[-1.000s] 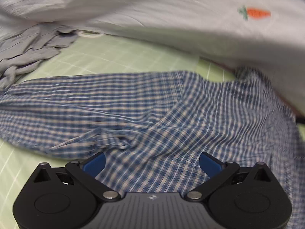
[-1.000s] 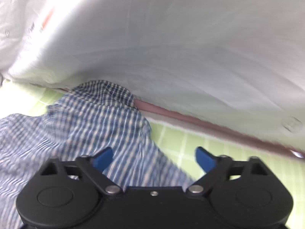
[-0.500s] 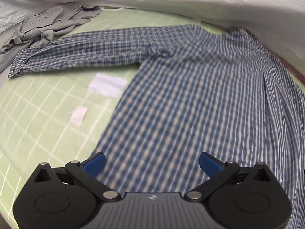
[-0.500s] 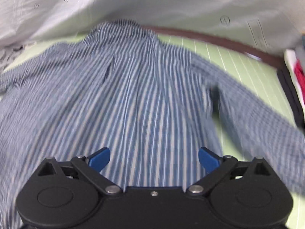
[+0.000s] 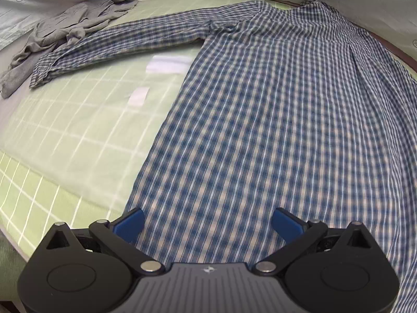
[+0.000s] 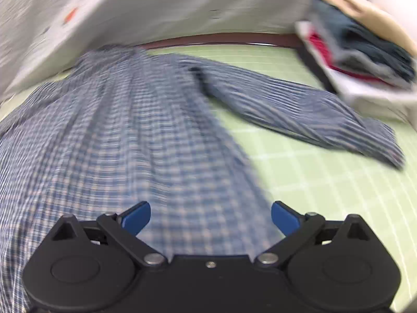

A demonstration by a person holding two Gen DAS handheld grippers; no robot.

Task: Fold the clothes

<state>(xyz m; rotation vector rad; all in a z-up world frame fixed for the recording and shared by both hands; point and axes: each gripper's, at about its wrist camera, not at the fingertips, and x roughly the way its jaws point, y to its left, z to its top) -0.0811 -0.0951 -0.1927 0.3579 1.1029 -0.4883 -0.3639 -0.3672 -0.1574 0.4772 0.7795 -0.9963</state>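
A blue and white checked shirt (image 5: 260, 120) lies spread flat, back side up, on a green grid mat (image 5: 73, 135). Its left sleeve (image 5: 125, 41) stretches out toward a crumpled grey garment. In the right wrist view the same shirt (image 6: 130, 135) shows with its other sleeve (image 6: 299, 112) reaching right; this view is blurred. My left gripper (image 5: 207, 223) hangs open just above the shirt's lower hem, near its left edge. My right gripper (image 6: 210, 217) is open too, over the hem near the shirt's right edge. Neither holds cloth.
A crumpled grey garment (image 5: 65, 28) lies at the mat's far left. A stack of folded clothes (image 6: 365, 52) sits at the far right. A white sheet with carrot prints (image 6: 156, 7) rises behind the mat. The mat's near edge (image 5: 15, 240) is at lower left.
Both grippers have pulled back from near the collar to the hem. The shirt, bunched a second ago, now lies spread out with both sleeves extended.
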